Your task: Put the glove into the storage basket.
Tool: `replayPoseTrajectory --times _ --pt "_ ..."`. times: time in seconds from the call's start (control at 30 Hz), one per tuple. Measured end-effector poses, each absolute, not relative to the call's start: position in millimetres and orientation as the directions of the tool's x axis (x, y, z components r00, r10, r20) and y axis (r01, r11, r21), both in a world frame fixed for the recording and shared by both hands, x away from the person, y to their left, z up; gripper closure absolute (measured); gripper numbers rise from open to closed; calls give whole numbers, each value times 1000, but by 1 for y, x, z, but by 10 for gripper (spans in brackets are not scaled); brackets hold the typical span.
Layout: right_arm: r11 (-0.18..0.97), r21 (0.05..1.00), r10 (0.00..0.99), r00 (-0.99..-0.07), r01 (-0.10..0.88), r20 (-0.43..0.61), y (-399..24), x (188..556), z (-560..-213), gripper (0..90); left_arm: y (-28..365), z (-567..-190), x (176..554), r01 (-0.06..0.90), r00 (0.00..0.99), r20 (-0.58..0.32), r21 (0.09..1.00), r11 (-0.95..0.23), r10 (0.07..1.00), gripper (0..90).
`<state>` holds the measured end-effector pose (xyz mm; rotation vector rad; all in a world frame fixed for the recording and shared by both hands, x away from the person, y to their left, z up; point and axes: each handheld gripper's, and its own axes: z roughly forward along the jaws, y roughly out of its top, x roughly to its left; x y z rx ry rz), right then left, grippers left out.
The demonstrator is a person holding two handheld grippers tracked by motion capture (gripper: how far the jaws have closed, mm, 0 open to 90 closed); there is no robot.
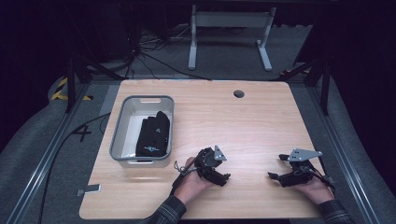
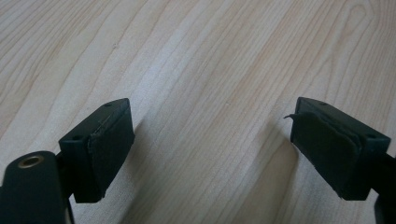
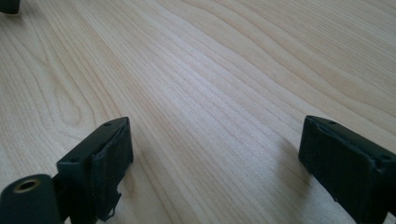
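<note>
Nearest to us, at the front edge of the wooden table (image 1: 252, 116), our two hands hold the grippers low over the bare wood. The left gripper (image 1: 225, 177) sits a little left of the middle, its jaws wide apart with nothing between them; in the left gripper view its pads (image 2: 109, 149) frame only wood grain. The right gripper (image 1: 272, 176) rests further right, its grey plate on top, its jaws spread wide as well and gripping nothing; in the right gripper view its pads (image 3: 112, 163) hover close over the tabletop. The two grippers are well apart from each other. Further back on the left side stands a grey bin (image 1: 118, 130), and inside it lies a black glove (image 1: 154, 135), stretched along its right half, well away from both grippers
</note>
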<state>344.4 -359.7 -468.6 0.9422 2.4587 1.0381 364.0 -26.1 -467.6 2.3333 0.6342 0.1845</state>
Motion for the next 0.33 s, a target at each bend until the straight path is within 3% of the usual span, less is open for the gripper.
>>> replayPoseTrajectory --times 0.33 --pt "521 724 677 -735 453 -27 -360 344 -469 104 -26 -471 363 361 880 -19 675 -643 474 96"
